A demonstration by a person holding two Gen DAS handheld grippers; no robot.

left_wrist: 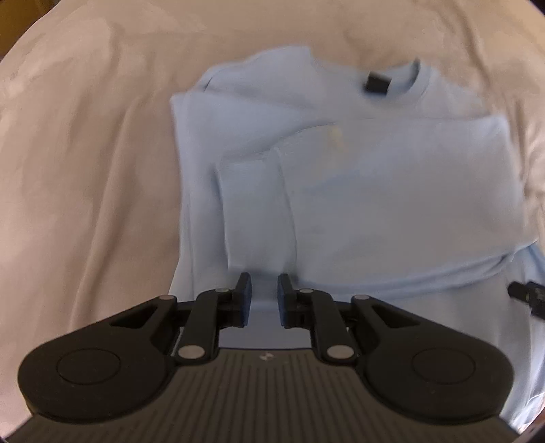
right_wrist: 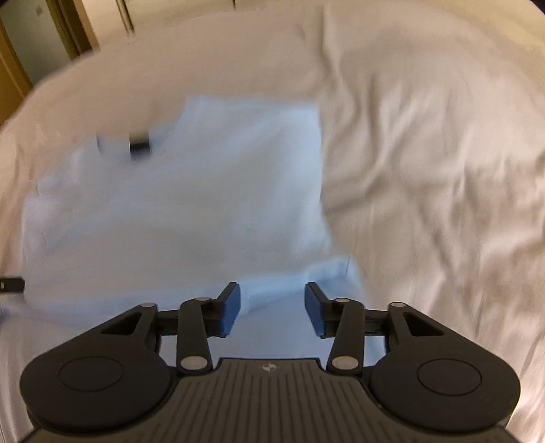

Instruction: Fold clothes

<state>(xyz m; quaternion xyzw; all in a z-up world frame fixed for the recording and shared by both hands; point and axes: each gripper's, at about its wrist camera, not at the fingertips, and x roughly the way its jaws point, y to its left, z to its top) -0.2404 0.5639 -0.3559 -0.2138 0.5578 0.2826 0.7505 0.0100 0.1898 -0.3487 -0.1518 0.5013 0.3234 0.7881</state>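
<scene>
A light blue T-shirt point(left_wrist: 374, 191) lies partly folded on the bed, its sides and a sleeve turned in, its collar with a black label point(left_wrist: 376, 81) at the far end. My left gripper point(left_wrist: 265, 289) hovers over the shirt's near edge, open by a narrow gap with nothing pinched. A dark tip of the right gripper point(left_wrist: 528, 294) shows at the right edge. In the right wrist view the T-shirt point(right_wrist: 190, 204) is blurred. My right gripper point(right_wrist: 272, 300) stands open wide over the shirt's near right corner, holding nothing. The left gripper's tip point(right_wrist: 12, 284) pokes in at the left.
A wrinkled cream bed sheet point(left_wrist: 85, 170) covers the bed all around the shirt and spreads wide to the right point(right_wrist: 425, 170). A wooden door frame point(right_wrist: 64, 30) and wall stand beyond the bed's far left corner.
</scene>
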